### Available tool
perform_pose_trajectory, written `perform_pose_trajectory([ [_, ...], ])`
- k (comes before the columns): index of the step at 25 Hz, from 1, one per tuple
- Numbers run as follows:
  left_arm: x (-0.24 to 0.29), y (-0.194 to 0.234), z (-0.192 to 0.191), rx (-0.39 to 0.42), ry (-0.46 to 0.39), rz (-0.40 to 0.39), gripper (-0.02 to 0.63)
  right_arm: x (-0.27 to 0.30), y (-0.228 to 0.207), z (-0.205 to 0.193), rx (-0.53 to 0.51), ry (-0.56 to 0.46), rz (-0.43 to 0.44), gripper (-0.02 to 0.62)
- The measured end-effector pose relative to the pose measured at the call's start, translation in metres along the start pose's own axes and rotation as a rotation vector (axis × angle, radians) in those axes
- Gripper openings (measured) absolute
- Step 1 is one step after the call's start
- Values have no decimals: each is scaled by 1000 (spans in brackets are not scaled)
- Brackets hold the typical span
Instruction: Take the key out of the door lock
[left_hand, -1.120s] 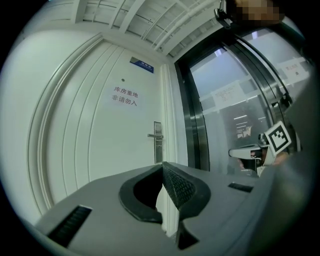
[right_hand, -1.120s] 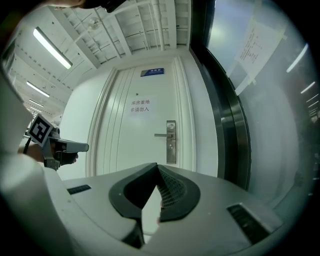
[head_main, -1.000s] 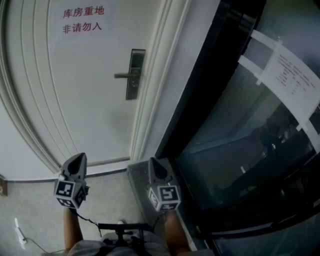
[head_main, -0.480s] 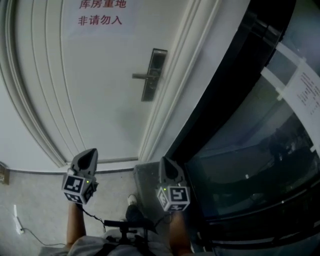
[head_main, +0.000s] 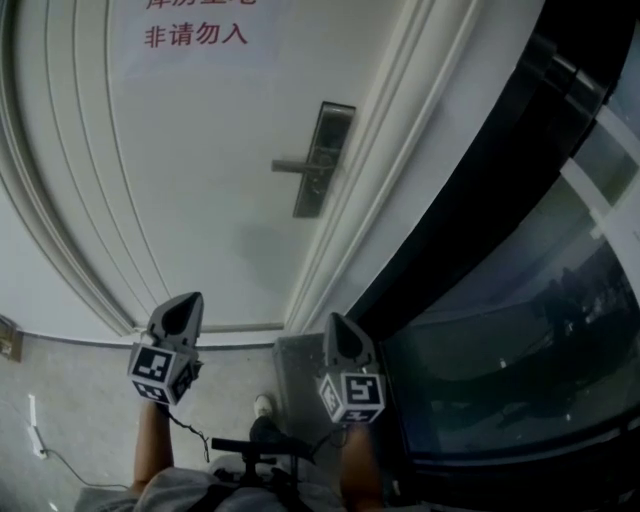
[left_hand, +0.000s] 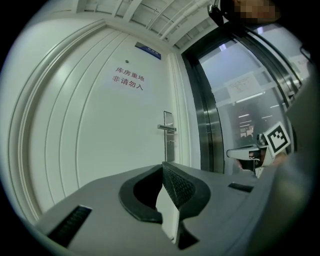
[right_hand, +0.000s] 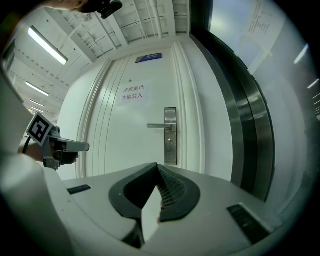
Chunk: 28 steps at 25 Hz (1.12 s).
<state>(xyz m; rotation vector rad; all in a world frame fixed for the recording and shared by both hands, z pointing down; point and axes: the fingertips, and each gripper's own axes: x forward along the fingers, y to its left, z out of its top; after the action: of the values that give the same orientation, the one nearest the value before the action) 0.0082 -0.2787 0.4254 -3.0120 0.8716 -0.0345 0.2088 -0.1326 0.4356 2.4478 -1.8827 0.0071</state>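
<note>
The white door (head_main: 200, 180) carries a metal lock plate (head_main: 323, 158) with a lever handle (head_main: 293, 166) pointing left. From the right gripper view the plate (right_hand: 170, 136) shows a small fitting below the handle, at the keyhole (right_hand: 170, 144); the key itself is too small to make out. My left gripper (head_main: 185, 305) and right gripper (head_main: 335, 325) are held low, side by side, well short of the door. Both point at it with jaws closed and nothing between them. In the left gripper view the lock plate (left_hand: 169, 131) is far ahead.
A black-framed glass partition (head_main: 500, 330) runs along the right of the door frame (head_main: 370, 180). Red characters (head_main: 195, 35) are printed on the door. A cable and a wall socket (head_main: 8, 340) are at the floor's left, and a shoe (head_main: 262, 405) is between my arms.
The door and lock have slid right and down in the head view and look nearer. Both grippers stay low and shut, side by side.
</note>
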Motion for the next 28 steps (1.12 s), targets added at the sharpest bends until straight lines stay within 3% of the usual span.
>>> perform_pose_trajectory([
  [12, 75, 16, 13, -3, 1, 40, 6, 83, -37, 13, -12, -19, 65, 8],
  [28, 135, 40, 16, -8, 3, 112, 6, 168, -58, 29, -69, -59, 168, 8],
])
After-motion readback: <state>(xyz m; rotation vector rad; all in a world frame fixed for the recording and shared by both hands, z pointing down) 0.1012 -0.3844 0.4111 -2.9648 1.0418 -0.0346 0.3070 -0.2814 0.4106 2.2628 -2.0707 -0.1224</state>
